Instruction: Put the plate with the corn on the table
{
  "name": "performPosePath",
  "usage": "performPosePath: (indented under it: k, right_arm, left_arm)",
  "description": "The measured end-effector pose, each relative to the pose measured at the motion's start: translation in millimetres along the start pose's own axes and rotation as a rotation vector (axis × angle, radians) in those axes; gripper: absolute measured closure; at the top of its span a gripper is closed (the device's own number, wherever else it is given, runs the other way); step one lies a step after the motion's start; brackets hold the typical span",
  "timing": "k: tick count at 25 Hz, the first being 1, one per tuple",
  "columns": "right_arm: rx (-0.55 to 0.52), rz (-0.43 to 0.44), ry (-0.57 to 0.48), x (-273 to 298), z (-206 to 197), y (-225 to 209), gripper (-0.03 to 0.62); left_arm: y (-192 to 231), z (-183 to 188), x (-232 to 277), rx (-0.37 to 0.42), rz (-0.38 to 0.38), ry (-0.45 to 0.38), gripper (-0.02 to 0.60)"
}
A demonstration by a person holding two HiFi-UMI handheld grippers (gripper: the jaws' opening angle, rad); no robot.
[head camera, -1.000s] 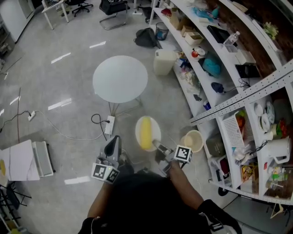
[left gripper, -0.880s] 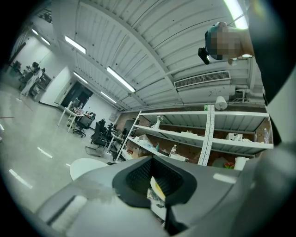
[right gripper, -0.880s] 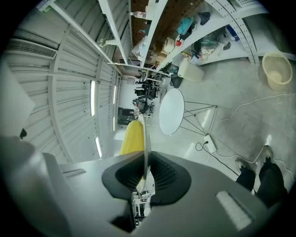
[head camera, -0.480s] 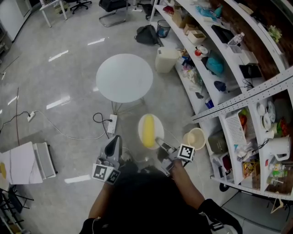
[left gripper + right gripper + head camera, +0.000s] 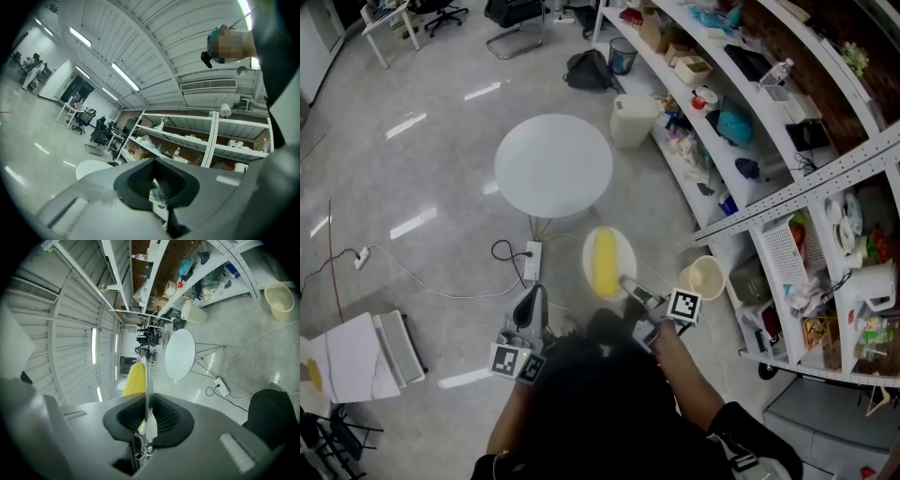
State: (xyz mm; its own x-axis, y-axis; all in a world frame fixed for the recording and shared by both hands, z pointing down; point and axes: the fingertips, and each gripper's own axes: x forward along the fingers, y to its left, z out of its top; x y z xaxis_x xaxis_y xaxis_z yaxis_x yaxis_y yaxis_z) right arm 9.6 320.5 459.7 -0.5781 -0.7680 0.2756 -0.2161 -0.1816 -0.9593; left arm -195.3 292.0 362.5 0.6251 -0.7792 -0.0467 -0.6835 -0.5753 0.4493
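Yellow corn [image 5: 604, 262] lies loose on the plate [image 5: 624, 246] we hold above the floor, short of the surface [image 5: 553, 164], right gripper [image 5: 632, 288] fingers pinching only its rim, so a tilt could roll it off.

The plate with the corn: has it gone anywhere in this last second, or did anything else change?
The plate with the corn has been carried closer to the round white table; the gap between them in the head view has shrunk. The right tool stays clamped on the plate's rim, with nothing taken or let go. The left tool stays shut and empty alongside.
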Motion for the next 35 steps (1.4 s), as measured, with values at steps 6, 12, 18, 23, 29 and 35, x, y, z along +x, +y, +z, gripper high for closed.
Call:
performPosePath:
  k: [6,12,18,23,29,35]
  right_arm:
    - [-0.005,0.007,0.000,17.2,14.2,4.6,0.551]
    - [0.006,0.004,0.016,38.0,37.6,3.0,0.551]
    - [-0.008,0.014,0.041,61.0,82.7,2.0,0.551]
    - [-0.016,0.022,0.067,78.4,125.5,5.4,0.551]
    - [-0.026,0.008,0.093,102.9,174.8,4.2,0.551]
    - [-0.011,0.008,0.123,121.9,217.9,-0.4,0.551]
  left_arm:
    - [10.7,7.5,15.2,0.007,0.001,-0.012,0.578]
    - [25.3,9.7,42.5,0.007,0.027,-0.022,0.578]
    - [33.5,5.0,92.3,0.018,0.043,-0.018,0.578]
    - [36.7,5.4,138.3,0.019,0.061,-0.018,0.578]
    - [44.8,7.3,190.0,0.017,0.086,-0.025,0.578]
    - [47.8,5.2,234.8,0.016,0.115,-0.037,0.578]
